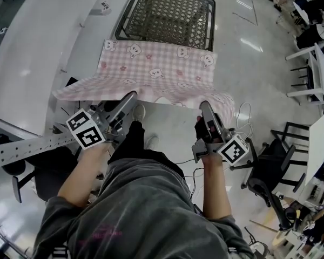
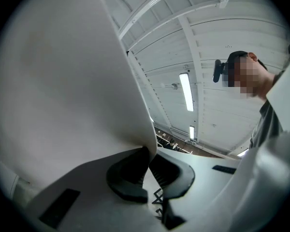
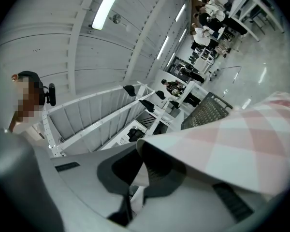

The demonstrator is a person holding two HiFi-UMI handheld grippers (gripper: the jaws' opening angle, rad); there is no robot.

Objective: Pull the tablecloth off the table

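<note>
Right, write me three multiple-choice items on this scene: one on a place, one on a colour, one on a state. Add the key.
1. Where does the tablecloth lie?
A. Wholly on the floor
B. Over the near part of the mesh table
C. Folded on a chair

2. What is the tablecloth's top side?
A. Pink and white checks
B. Plain blue
C. Green stripes

3. What are the left gripper and right gripper doing?
A. Both open and empty
B. Both shut on the tablecloth
C. Both shut on a cup

Key:
1 B: in the head view bare mesh shows beyond the cloth.
2 A: the checks show in the head view and the right gripper view.
3 B: each gripper view shows cloth pinched between the fingers.
</note>
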